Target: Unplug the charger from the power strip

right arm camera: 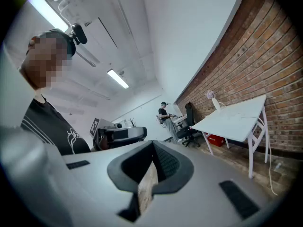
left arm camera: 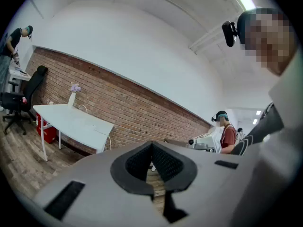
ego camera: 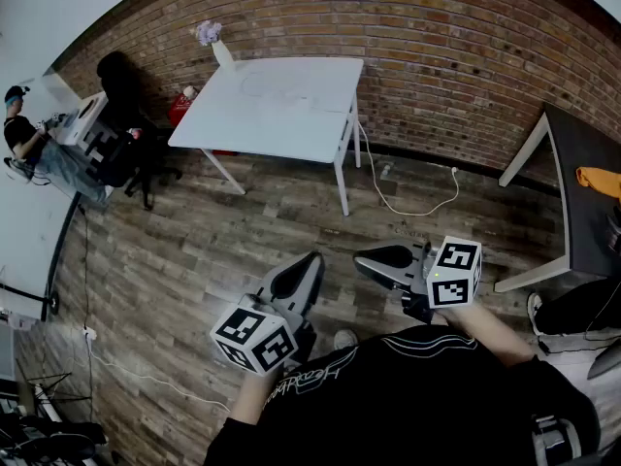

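I cannot pick out a charger or a power strip for certain. A faint looped cord lies on the white table by the brick wall. A white cable snakes over the wood floor to the table's right. My left gripper is shut and empty, held over the floor well short of the table. My right gripper hangs beside it, also shut with nothing in it. In the left gripper view the jaws meet, with the table far off at the left. The right gripper view shows closed jaws too.
A black office chair and a seated person are at the far left, with a red box under the table's corner. A dark table stands at the right. Another white cable crosses the floor at lower left.
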The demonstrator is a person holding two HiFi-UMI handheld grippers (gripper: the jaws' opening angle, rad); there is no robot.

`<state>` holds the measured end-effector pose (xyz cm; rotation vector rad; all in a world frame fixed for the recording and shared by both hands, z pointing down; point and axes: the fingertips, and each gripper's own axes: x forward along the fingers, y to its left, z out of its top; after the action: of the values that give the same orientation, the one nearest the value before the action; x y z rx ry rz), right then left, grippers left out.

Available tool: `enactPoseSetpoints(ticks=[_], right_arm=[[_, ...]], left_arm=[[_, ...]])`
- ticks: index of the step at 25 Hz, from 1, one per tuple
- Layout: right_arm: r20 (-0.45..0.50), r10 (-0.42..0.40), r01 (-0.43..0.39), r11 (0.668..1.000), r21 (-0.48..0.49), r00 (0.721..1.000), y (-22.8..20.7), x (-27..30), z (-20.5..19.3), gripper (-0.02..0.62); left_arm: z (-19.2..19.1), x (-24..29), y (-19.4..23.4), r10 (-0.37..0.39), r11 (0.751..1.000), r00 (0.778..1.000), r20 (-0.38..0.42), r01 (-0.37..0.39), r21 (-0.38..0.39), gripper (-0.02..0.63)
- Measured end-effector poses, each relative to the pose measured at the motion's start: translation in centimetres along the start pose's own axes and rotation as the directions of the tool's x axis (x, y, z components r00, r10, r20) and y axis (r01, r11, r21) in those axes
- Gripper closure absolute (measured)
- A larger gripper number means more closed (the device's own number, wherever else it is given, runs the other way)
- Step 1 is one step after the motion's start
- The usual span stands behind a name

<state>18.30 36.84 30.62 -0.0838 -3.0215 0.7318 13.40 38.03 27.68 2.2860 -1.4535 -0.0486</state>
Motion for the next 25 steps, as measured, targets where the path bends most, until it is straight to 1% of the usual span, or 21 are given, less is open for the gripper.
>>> enactPoseSetpoints(ticks=[8,15,25], right_arm=[[0.01,-0.02,0.02,1.0,-0.017,1.0,-0.5,1.1,0.9,0.598],[0.009,-0.042,0.042,0.998,-0.039,0.999,-0.8,3.1,1.5,0.598],[0.009,-0.056,0.056,0.998,-0.042,0.998,-1.2,8.5,0.9,0.597]], left_arm=[[0.8,-0.1,1.0,-0.014,1.0,1.0,-0.002,0.014,0.011,0.601],[1.6,-0.9,3.0,-0.024,1.0,1.0,-0.002,0.024,0.01,0.601],[2.1,-3.6,7.7,-0.023,1.0,1.0,0.003,0.023,0.003,0.601]])
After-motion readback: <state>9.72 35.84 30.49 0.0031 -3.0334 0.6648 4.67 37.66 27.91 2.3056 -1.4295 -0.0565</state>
